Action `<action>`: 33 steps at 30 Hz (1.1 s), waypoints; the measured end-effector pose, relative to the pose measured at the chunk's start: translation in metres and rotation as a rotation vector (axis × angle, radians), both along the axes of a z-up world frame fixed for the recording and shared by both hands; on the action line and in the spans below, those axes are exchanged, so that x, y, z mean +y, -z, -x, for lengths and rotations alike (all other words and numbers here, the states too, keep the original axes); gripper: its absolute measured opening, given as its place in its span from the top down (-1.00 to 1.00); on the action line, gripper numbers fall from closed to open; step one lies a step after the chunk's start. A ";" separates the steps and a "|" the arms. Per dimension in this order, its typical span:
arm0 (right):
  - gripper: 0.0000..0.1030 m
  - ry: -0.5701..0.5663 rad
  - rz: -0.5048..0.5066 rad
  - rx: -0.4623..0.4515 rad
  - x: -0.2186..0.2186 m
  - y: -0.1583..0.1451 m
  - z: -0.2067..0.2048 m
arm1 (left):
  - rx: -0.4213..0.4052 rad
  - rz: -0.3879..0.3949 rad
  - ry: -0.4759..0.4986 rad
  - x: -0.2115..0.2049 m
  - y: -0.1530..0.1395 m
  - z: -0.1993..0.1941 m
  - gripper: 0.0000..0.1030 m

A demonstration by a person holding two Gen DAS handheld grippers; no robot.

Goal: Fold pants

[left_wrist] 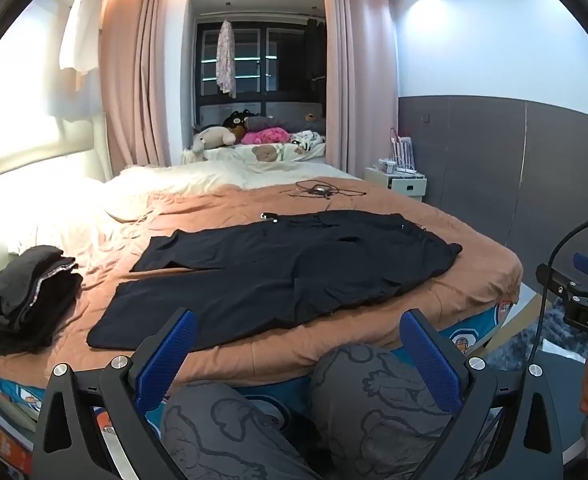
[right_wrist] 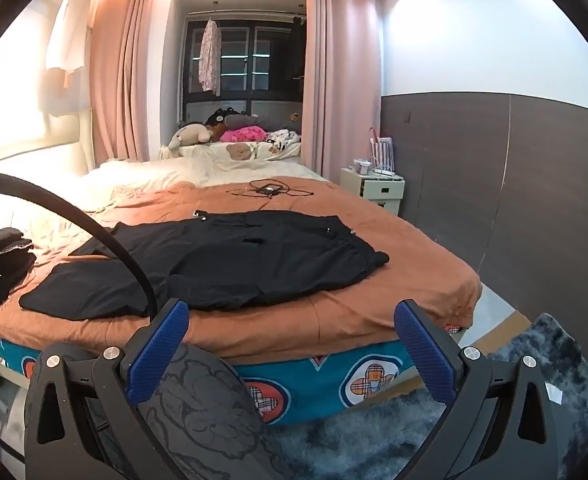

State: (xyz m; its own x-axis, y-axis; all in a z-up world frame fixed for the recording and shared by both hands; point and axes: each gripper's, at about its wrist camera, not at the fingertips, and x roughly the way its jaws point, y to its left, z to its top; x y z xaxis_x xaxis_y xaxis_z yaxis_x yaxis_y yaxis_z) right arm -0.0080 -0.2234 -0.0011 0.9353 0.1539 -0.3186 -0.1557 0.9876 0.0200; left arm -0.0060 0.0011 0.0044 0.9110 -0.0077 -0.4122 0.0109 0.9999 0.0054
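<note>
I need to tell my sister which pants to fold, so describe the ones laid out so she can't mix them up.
Start at the bed with the orange-brown cover. The black pants lie spread flat across its near half, both legs pointing left. Unlike the pile of dark folded clothes at the left edge, they are unfolded.

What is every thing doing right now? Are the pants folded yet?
Pants: spread flat on the bed, not folded yet.
Pile of clothes: folded, stacked at the left of the bed.
Left gripper: open, holding nothing.
Right gripper: open, holding nothing.
Curtains: pulled open.
Cable: loose on the bed.
</note>
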 end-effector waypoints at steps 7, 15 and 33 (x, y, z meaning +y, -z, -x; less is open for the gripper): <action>-1.00 -0.003 -0.013 0.001 0.001 -0.002 0.001 | -0.004 -0.003 0.003 -0.002 -0.001 0.002 -0.99; -1.00 0.000 -0.011 -0.001 0.002 -0.001 0.001 | -0.011 0.007 -0.005 0.001 -0.001 0.004 -0.99; -1.00 -0.020 -0.015 0.022 0.002 0.000 0.000 | -0.013 0.024 -0.027 0.012 0.005 0.008 -0.99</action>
State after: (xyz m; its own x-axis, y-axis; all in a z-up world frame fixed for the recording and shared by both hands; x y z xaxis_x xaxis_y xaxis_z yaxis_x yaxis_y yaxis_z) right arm -0.0077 -0.2217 -0.0010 0.9249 0.1774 -0.3364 -0.1748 0.9839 0.0384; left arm -0.0141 0.0134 -0.0001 0.9165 0.0067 -0.3999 -0.0155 0.9997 -0.0188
